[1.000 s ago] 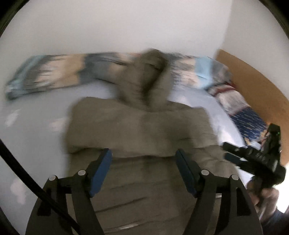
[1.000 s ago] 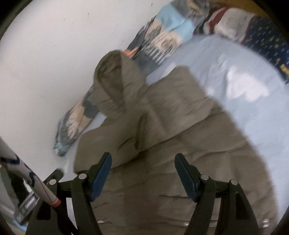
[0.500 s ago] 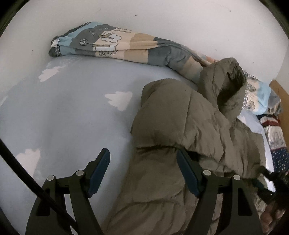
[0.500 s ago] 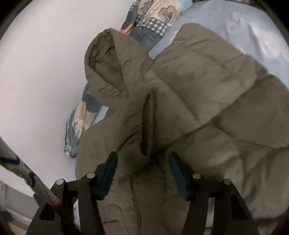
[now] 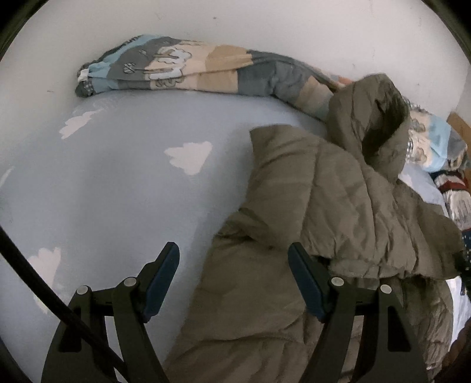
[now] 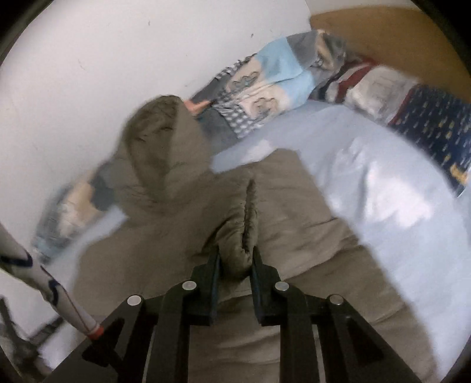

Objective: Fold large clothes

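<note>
Coat (image 5: 338, 206) lies on the bed (image 5: 117, 191), olive-grey, quilted, hood (image 5: 374, 117) toward the wall (image 5: 235, 23). Sheet is pale blue with white cloud prints. Coat occupies the right half of the left wrist view; a sleeve or side panel is folded over the body, its elastic hem bunched near the lower right.

Left hand-held gripper (image 5: 232, 277): jaws spread wide, blue pads visible on both fingers. The coat's left edge lies below and between the fingers; the right finger sits against the fold's underside, the left finger over bare sheet. Nothing pinched.

Right hand-held gripper (image 6: 234, 265): jaws closing, nearly together, with a raised ridge of coat (image 6: 247, 235) fabric caught between the pads. The ridge stands up as a narrow pleat running away from the fingertips toward the hood (image 6: 164, 141). Pads press on the fabric from both sides.

Right wrist view is motion-blurred, especially at left.

Along the wall, a rolled patchwork quilt (image 5: 206, 70) in blue, beige and grey runs behind the hood. In the right wrist view the same quilt (image 6: 273, 79) continues toward a second bundle, red, white and navy (image 6: 412, 103), against a brown headboard (image 6: 397, 35).

Lower left of the right wrist view: a white rod with a red tip (image 6: 59, 300), identity unclear.

A black cable (image 5: 44, 294) crosses the lower left of the left wrist view.
</note>
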`<action>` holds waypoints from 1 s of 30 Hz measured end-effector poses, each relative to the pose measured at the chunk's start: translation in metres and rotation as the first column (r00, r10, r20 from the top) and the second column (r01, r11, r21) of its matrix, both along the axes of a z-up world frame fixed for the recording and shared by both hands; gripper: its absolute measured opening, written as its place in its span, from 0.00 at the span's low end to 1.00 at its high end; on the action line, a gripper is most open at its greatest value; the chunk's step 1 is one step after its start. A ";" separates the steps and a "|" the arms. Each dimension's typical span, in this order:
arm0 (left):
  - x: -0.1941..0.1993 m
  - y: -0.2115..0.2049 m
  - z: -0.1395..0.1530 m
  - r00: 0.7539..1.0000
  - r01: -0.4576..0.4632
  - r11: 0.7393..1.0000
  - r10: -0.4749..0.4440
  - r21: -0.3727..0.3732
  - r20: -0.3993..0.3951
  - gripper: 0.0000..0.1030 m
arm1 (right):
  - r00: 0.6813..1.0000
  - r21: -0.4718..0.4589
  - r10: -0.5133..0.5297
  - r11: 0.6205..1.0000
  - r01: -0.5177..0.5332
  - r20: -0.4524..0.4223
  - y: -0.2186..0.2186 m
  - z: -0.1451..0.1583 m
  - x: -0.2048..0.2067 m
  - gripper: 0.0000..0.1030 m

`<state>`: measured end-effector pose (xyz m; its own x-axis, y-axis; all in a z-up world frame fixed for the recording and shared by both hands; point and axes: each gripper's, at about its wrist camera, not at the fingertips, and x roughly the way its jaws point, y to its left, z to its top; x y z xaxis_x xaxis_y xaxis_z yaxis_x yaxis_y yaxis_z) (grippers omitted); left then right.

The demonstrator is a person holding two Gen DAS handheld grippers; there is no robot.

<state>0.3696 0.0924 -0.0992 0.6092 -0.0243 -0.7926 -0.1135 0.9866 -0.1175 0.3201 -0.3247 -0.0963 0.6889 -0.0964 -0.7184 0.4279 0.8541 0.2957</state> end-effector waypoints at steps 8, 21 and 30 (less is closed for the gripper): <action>-0.001 -0.020 -0.001 0.999 0.042 0.993 -0.044 0.108 0.014 0.73 | 0.991 0.137 -0.015 0.990 0.033 -0.134 -0.018 -0.028 0.002 0.41; -0.013 -0.066 -0.004 0.985 0.164 0.962 -0.172 0.219 0.017 0.73 | 0.954 -0.042 0.101 0.992 -0.117 -0.282 0.026 -0.037 0.020 0.61; -0.020 -0.062 0.010 0.984 0.156 0.968 -0.169 0.194 0.049 0.73 | 0.970 -0.100 0.114 0.985 -0.138 -0.216 0.041 0.004 0.003 0.91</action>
